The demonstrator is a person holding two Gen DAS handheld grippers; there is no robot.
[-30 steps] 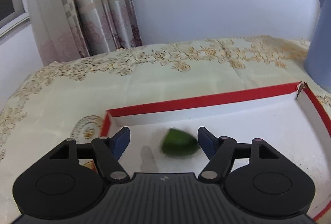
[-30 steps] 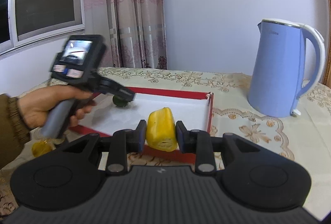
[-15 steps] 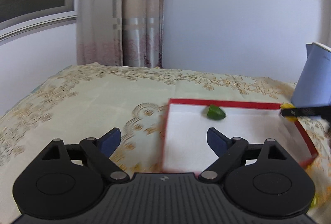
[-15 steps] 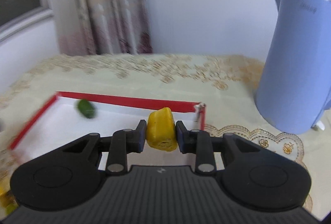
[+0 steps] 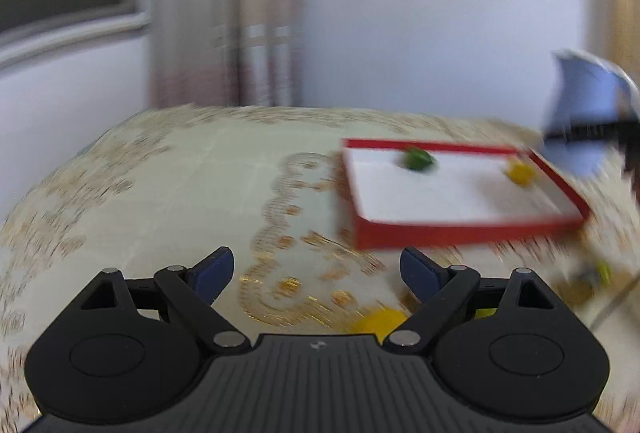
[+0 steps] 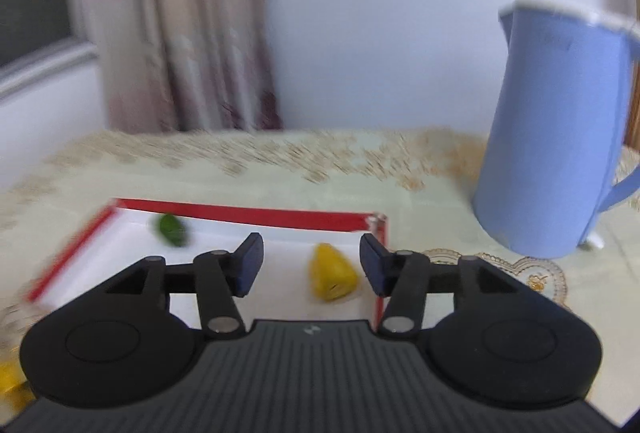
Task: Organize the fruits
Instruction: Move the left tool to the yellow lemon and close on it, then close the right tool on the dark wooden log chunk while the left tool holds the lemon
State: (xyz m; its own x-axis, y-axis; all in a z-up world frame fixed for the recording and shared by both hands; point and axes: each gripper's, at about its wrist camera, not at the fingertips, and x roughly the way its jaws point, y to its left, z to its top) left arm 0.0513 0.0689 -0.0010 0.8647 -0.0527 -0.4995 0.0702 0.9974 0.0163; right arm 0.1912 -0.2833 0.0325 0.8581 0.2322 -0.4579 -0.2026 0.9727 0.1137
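Each gripper, left (image 5: 317,272) and right (image 6: 311,262), has a black ribbed body, two round discs, silver screws and dark blue finger pads (image 6: 249,262).

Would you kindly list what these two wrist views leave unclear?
- Left wrist view: yellow piece near the camera, mostly hidden by the left tongs.
- Left wrist view: small items at right, smeared by motion blur.
- Right wrist view: yellow object, cut off by the left edge.
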